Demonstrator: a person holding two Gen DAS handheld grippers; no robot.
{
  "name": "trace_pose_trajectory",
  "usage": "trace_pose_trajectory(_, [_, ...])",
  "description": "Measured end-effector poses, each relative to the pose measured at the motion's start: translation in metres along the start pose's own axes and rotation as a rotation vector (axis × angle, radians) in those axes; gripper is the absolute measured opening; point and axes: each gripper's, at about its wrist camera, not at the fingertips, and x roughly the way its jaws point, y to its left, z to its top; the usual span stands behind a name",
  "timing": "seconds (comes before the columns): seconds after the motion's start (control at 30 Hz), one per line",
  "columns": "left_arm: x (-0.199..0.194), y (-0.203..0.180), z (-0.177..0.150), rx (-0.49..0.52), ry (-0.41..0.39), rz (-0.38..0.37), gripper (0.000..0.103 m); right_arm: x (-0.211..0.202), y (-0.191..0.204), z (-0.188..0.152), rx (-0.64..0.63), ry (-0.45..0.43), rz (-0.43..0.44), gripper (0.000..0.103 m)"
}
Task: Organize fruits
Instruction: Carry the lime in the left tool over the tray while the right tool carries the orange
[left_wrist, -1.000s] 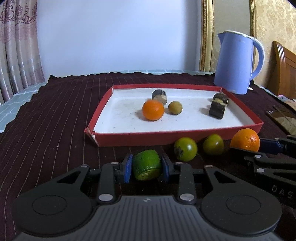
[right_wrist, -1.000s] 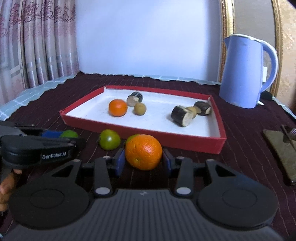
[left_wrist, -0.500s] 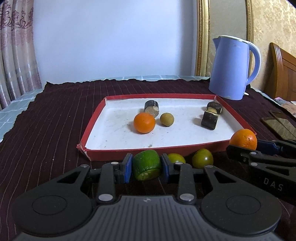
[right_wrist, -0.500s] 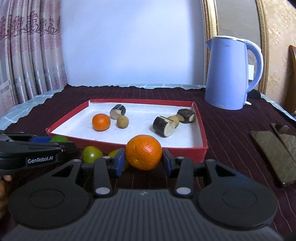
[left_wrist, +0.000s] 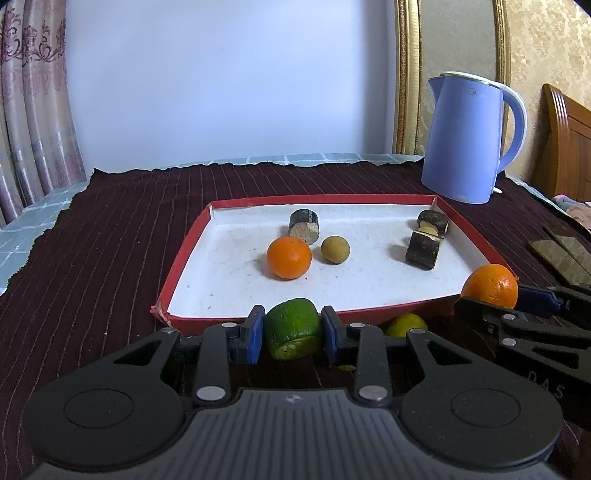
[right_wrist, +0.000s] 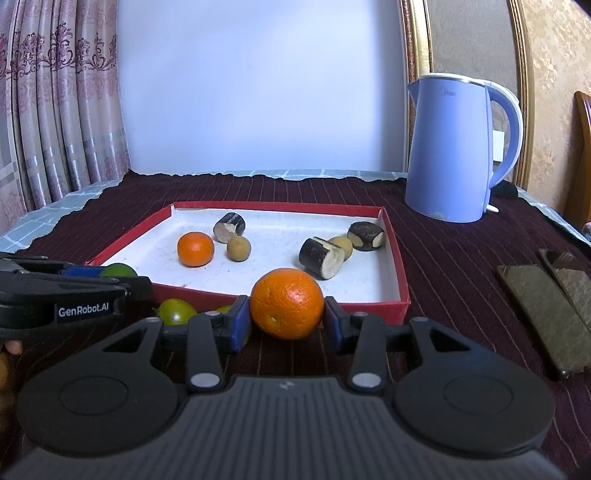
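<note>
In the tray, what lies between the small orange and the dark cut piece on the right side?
A small round yellowish fruit lies between the small orange and the dark cut piece, close beside the orange; the rest is bare white tray floor. The right wrist view shows it.

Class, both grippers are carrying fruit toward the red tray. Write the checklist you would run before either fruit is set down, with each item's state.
1. Left gripper shut on the green fruit: ok.
2. Right gripper shut on the big orange: ok.
3. Bare tray floor near the front wall of the red tray: ok.
4. Fruit lifted above the wall: cannot tell.
5. Grippers apart from each other: ok.
6. Green fruits on the cloth not under the grippers: cannot tell.
</note>
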Motion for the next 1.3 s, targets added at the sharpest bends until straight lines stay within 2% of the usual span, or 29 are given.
trace_pose_trajectory(0.83, [0.024, -0.005, 0.014, 0.018, 0.019, 0.060, 0.032, 0.011, 0.004, 0.022, -0.024, -0.025, -0.003, 0.040])
trace_pose_trajectory(1.3, [0.037, 0.000, 0.034, 0.016, 0.005, 0.096, 0.032, 0.024, 0.005, 0.039, -0.046, -0.032, -0.010, 0.040])
